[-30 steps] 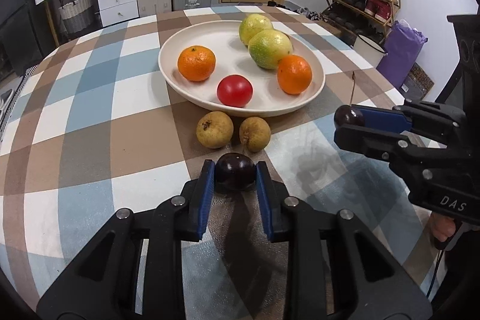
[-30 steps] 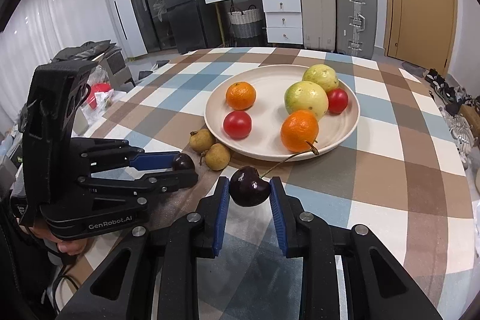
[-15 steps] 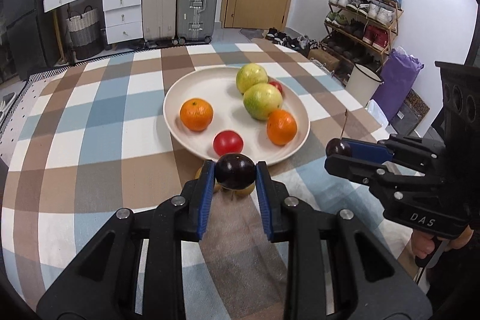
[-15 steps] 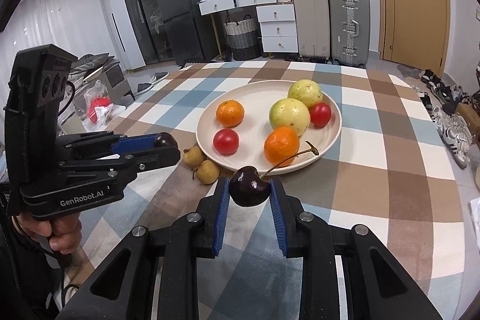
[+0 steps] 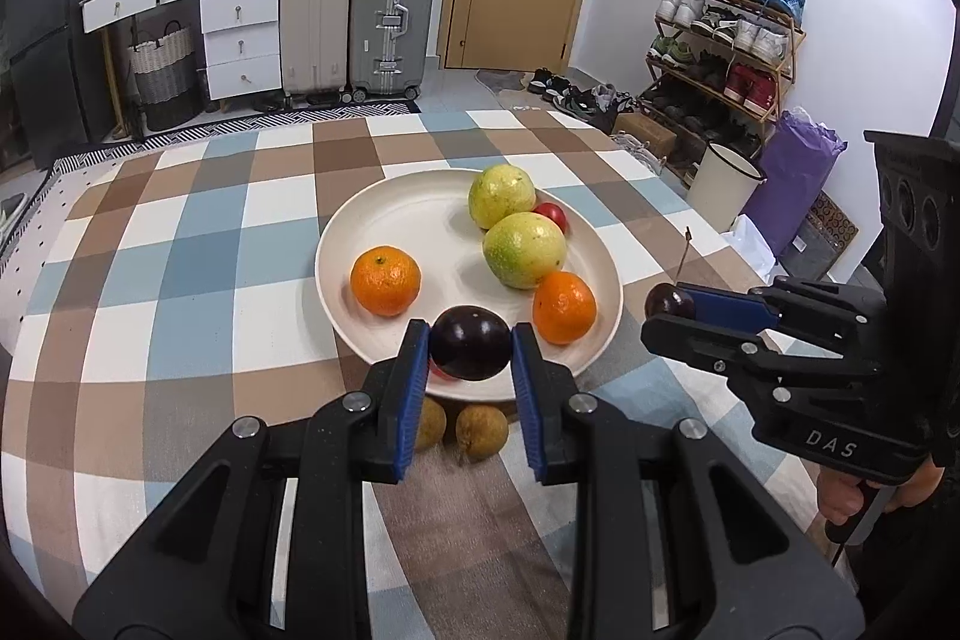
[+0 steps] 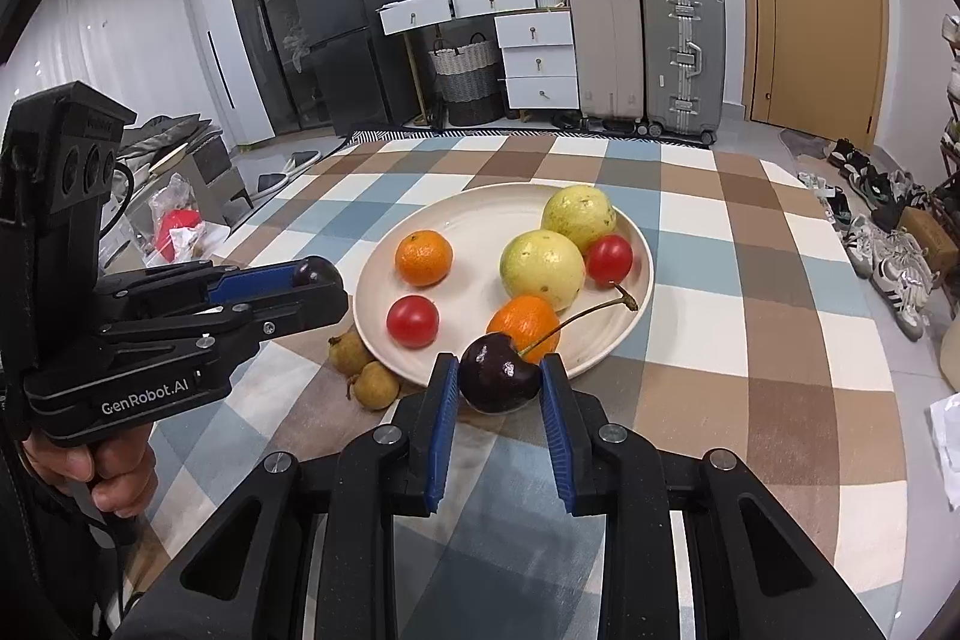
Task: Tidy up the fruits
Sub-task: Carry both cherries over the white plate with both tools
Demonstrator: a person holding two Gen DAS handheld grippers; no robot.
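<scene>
My left gripper (image 5: 470,343) is shut on a dark cherry (image 5: 470,349) and holds it above the near rim of the cream plate (image 5: 390,226). My right gripper (image 6: 498,381) is shut on a stemmed dark cherry (image 6: 498,381), raised near the plate (image 6: 480,214). The plate holds two oranges (image 5: 385,280), two green-yellow guavas (image 5: 524,248) and two red tomatoes (image 6: 412,320). Two small brown longans (image 5: 481,432) lie on the cloth beside the plate's near rim. The right gripper (image 5: 669,307) shows in the left wrist view, the left gripper (image 6: 315,274) in the right.
The checked tablecloth (image 5: 180,280) covers the round table. Beyond its far edge stand suitcases (image 5: 393,19), white drawers (image 5: 240,40) and a basket. A shoe rack (image 5: 726,34), a white bin (image 5: 723,184) and a purple bag stand off the table's right side.
Both grippers have lifted higher with their cherries and tilted up, so the plate sits lower and farther in view. The left cherry now hangs over the plate's near rim.
</scene>
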